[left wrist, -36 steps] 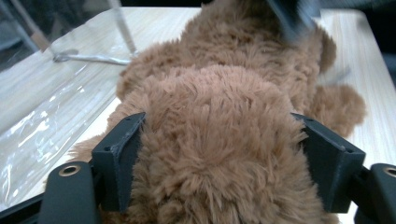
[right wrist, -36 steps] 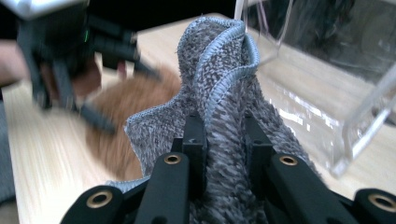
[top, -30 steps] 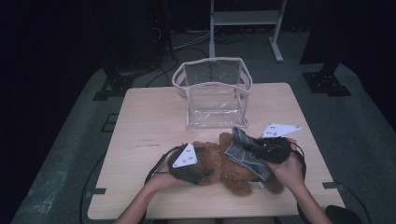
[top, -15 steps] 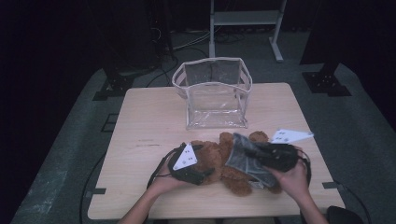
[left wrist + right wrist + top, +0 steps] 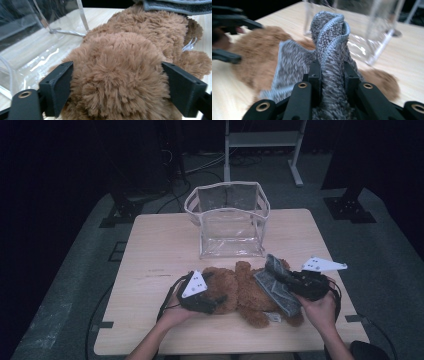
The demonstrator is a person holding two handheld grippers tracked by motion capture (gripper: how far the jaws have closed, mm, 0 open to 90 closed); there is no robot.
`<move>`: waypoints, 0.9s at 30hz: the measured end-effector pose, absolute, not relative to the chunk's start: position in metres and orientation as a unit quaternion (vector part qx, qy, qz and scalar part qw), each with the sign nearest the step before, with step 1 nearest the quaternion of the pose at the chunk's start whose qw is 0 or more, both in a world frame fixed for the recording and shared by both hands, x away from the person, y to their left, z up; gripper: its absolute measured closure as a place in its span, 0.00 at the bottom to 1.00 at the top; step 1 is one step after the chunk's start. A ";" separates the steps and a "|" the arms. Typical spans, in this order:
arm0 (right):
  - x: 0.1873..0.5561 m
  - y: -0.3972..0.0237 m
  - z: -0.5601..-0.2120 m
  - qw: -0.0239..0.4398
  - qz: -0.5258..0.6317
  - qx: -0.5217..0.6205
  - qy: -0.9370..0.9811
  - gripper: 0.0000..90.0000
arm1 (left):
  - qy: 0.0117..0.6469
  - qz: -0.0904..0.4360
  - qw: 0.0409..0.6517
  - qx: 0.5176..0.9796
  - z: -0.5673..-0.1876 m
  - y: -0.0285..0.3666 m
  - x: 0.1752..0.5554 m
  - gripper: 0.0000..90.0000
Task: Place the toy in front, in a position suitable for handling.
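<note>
From the high view, a brown plush teddy bear lies on the pale wooden counter just before a clear plastic bag with white trim; the left tool sits at the bear's head and the right tool holds a grey knitted cloth over its body. The left gripper view shows the jaws, which have just been closing, set wide around the furry head, pads against the fur. The right gripper view shows the jaws narrow, pinching the cloth's fold. A small white tag on the bear is unreadable.
</note>
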State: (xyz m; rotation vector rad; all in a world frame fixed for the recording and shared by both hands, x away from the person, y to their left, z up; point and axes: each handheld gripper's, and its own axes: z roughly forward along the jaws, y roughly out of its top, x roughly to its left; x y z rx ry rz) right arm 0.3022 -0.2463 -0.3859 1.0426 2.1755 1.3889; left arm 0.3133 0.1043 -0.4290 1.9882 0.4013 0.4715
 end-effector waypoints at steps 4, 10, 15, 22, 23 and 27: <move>0.292 -0.213 -0.382 0.166 0.502 0.321 0.786 0.81 | 0.175 0.191 0.509 0.821 -0.428 0.101 0.314 0.25; 0.291 -0.177 -0.393 0.176 0.463 0.296 0.817 0.81 | 0.172 0.196 0.509 0.820 -0.429 0.097 0.313 0.25; 0.301 -0.204 -0.390 0.201 0.460 0.332 0.799 0.81 | 0.165 0.198 0.508 0.822 -0.430 0.098 0.314 0.25; 0.301 -0.233 -0.391 0.192 0.483 0.363 0.773 0.81 | 0.162 0.196 0.515 0.819 -0.434 0.099 0.316 0.24; 0.298 -0.229 -0.390 0.188 0.487 0.351 0.777 0.81 | 0.160 0.196 0.514 0.820 -0.434 0.100 0.316 0.24; 0.295 -0.216 -0.389 0.196 0.471 0.328 0.795 0.80 | 0.156 0.198 0.512 0.821 -0.434 0.101 0.315 0.23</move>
